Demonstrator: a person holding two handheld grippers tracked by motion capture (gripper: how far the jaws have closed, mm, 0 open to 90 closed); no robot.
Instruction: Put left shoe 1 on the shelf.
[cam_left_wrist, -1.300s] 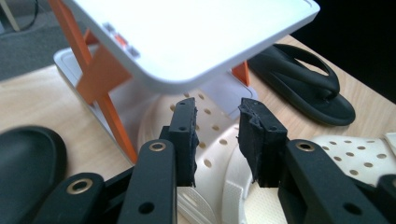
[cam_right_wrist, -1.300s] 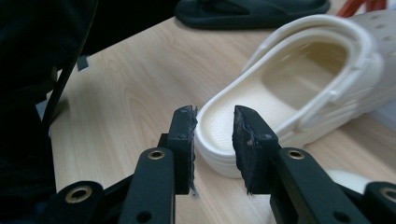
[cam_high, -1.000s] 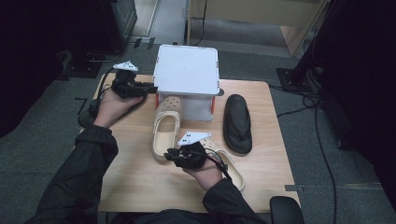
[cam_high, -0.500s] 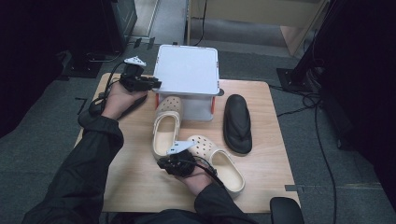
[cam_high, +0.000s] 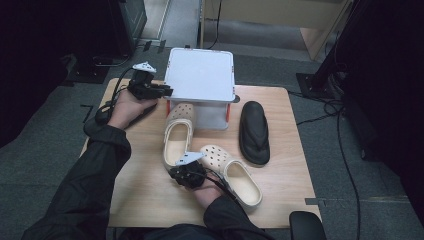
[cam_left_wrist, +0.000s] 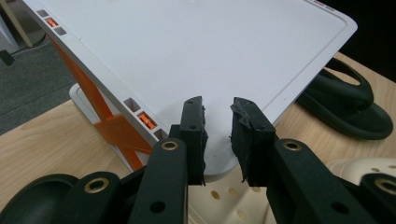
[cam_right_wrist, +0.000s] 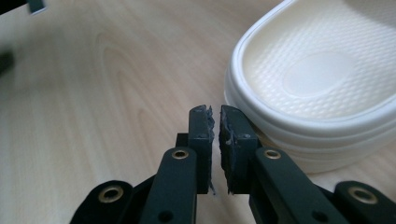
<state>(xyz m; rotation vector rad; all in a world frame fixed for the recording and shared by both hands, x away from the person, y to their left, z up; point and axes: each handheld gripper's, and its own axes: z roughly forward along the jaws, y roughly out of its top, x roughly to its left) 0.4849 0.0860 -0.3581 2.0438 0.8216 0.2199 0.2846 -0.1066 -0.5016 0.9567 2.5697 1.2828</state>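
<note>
The counter (cam_high: 150, 195) is pale wood with visible grain, matt. The cream clog (cam_right_wrist: 322, 79) looks like soft foam plastic, its insole pebbled. The box lid (cam_left_wrist: 187, 51) is smooth white plastic. The black sandal (cam_high: 254, 132) looks matt rubber.

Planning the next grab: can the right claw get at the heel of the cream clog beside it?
Probably yes. The right claw sits low beside the clog's heel, with bare table around it and nothing between, but its jaws are nearly closed.
</note>
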